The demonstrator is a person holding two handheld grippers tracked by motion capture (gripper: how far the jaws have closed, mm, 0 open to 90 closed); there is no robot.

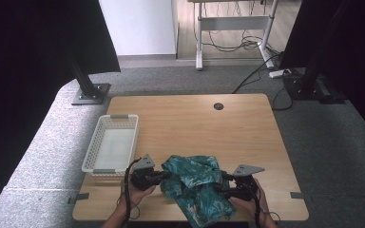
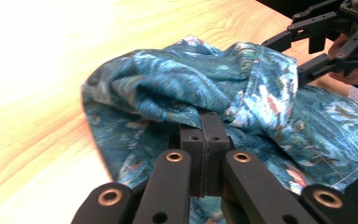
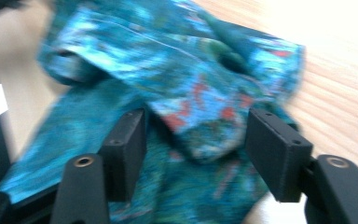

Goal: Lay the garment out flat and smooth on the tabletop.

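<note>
At the near edge of the wooden desk (image 1: 190, 118), 2 tools work a crumpled teal floral-print cloth garment (image 1: 195, 185).
Its lower hem runs off the high view's bottom edge, and blur smears the print in the right tool view. Left tool (image 2: 204, 123) is clamped on a fold; right tool (image 3: 193, 140) straddles another, jaws apart.

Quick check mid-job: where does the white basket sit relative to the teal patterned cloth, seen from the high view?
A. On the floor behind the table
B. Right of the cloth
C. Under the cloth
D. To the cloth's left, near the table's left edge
D: in the high view the white basket stands on the table left of the teal patterned cloth, apart from it.
</note>
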